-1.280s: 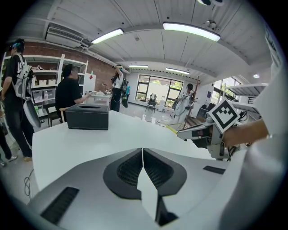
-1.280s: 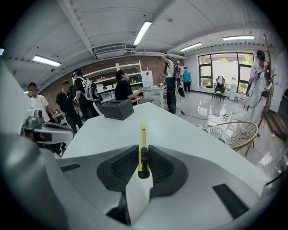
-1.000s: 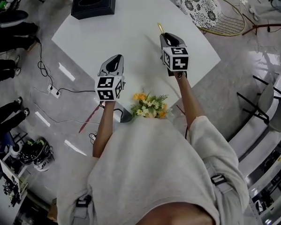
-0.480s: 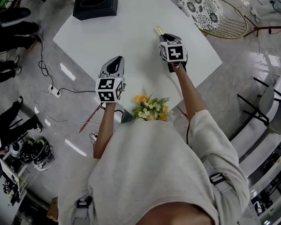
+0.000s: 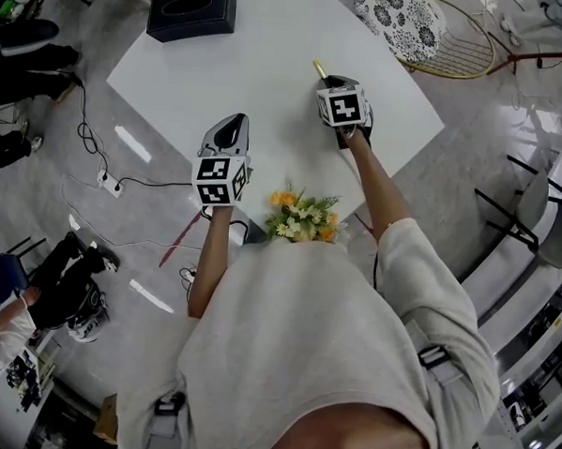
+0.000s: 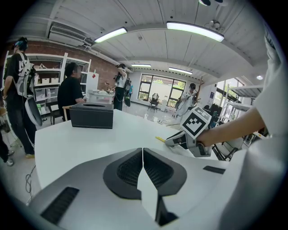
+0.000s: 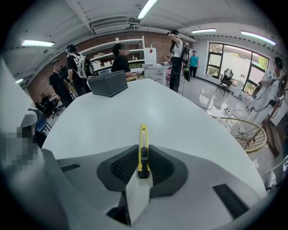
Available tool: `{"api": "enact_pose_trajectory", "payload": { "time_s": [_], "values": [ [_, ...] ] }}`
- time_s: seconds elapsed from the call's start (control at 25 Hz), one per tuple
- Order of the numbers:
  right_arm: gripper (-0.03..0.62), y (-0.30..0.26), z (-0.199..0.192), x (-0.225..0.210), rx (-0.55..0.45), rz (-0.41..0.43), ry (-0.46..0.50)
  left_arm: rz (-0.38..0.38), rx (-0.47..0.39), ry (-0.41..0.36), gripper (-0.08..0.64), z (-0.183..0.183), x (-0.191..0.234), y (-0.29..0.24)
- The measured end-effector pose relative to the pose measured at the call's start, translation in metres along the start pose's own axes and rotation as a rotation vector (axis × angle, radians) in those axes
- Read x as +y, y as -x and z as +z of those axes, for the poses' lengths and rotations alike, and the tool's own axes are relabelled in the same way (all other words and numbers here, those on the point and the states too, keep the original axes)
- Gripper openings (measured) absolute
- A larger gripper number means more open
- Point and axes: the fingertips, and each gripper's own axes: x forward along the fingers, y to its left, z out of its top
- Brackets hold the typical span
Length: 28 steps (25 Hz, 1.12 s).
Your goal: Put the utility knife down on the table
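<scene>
The yellow utility knife (image 7: 143,146) with a black slider is clamped between the pads of my right gripper (image 7: 143,164), and its front end sticks out past the jaws. In the head view the knife (image 5: 319,69) pokes out ahead of the right gripper (image 5: 333,83), low over the white table (image 5: 261,68). In the left gripper view its tip (image 6: 160,139) sits close to the tabletop; contact cannot be told. My left gripper (image 5: 232,124) hovers over the table's near edge, its jaws (image 6: 142,155) shut with nothing between them.
A black tissue box (image 5: 189,9) stands at the table's far left corner. A bunch of yellow and white flowers (image 5: 302,215) sits at the near edge by my chest. A patterned round cushion (image 5: 397,17) and a wire hoop (image 5: 464,45) lie beyond the table's right side. Several people stand around.
My right gripper has sunk toward the tabletop and tipped further down, still holding the knife. The left gripper has stayed where it was.
</scene>
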Motion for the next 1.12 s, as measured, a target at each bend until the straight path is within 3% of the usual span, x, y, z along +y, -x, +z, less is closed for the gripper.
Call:
{"api": "enact_pose_trajectory", "payload": {
  "time_s": [0.36,0.44,0.52,0.8,1.12],
  "values": [
    [0.086,-0.002,-0.001,0.004,0.004,0.019,0.013,0.0,-0.015,-0.001,0.023,0.0,0.001,0.008],
    [0.166,-0.002,-0.002,0.012,0.008,0.058,0.02,0.001,-0.02,-0.004,0.023,0.001,0.001,0.011],
    [0.186,-0.001,0.0,0.016,0.001,0.076,0.031,0.001,-0.024,-0.007,0.024,0.002,0.0,0.014],
    [0.186,0.023,0.013,0.018,-0.119,0.062,0.046,-0.004,-0.041,-0.02,0.023,0.008,-0.002,0.021],
    [0.175,0.09,0.017,0.023,-0.275,0.055,0.018,-0.026,-0.059,-0.038,0.023,0.012,-0.012,0.029]
  ]
}}
